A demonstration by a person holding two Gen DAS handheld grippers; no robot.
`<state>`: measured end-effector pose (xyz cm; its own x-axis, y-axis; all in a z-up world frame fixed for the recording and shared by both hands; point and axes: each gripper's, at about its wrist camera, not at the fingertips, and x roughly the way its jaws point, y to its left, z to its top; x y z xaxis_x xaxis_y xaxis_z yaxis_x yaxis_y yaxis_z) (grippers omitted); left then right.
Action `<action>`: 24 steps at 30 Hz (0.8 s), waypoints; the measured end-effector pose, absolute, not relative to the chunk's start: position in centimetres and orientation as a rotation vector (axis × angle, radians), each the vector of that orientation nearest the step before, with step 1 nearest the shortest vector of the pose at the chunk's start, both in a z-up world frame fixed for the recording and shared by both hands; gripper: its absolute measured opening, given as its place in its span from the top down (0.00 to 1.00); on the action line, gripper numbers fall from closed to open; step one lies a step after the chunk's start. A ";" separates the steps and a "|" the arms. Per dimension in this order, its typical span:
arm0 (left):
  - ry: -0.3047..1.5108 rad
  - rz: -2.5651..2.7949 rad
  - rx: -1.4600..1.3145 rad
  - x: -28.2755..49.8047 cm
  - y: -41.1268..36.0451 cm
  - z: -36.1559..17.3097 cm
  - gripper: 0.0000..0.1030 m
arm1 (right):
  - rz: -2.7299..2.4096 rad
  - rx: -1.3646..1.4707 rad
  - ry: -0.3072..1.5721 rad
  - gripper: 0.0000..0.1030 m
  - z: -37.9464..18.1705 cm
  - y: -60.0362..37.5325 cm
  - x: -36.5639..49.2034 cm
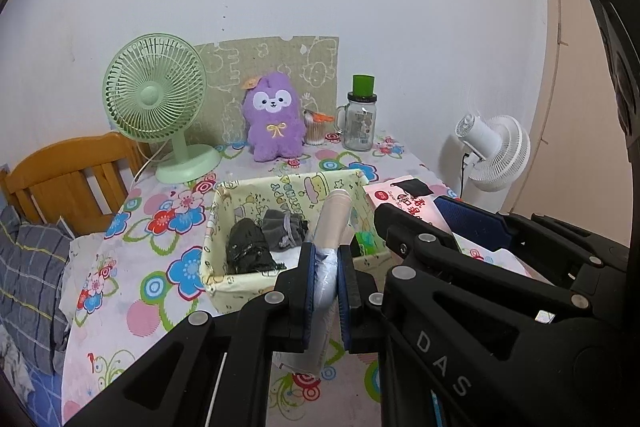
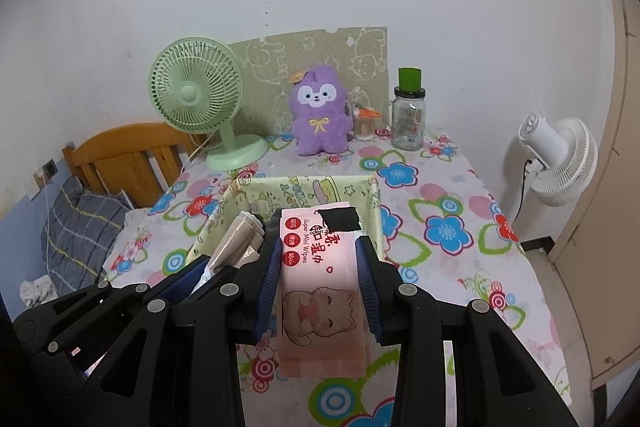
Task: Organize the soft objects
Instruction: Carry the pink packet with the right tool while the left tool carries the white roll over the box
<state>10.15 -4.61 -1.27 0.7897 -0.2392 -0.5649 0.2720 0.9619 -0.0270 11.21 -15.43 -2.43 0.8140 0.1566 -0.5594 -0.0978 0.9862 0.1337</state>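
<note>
Now left hand-held gripper [image 1: 325, 291] pinches glossy rolled packet [image 1: 331, 227]; fabric basket [image 1: 216, 227] beyond.

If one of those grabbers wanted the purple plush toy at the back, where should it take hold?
Probably the purple plush toy is best gripped around its body, below the head, coming from the front with the fingers on either side. It sits upright facing forward, the cotton swab jar stands close on one side, and a board stands behind it.

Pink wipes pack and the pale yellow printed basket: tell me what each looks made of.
Pink wipes pack: likely thin plastic film with a soft sheen, printed with a cat and text, and a black flap near its far end. Pale yellow printed basket: apparently cotton-like fabric lining, matte; its walls sag and crease. Any frame beneath is hidden.
</note>
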 end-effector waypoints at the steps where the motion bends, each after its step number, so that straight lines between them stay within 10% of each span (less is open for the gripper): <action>1: 0.599 -0.274 0.055 10.3 -4.6 -1.2 0.92 | 0.136 0.100 0.604 0.61 -2.4 -15.4 11.5; 24: 0.606 -0.258 0.009 15.6 -3.9 -1.4 0.92 | 0.154 0.098 0.624 0.61 -2.9 -14.9 17.2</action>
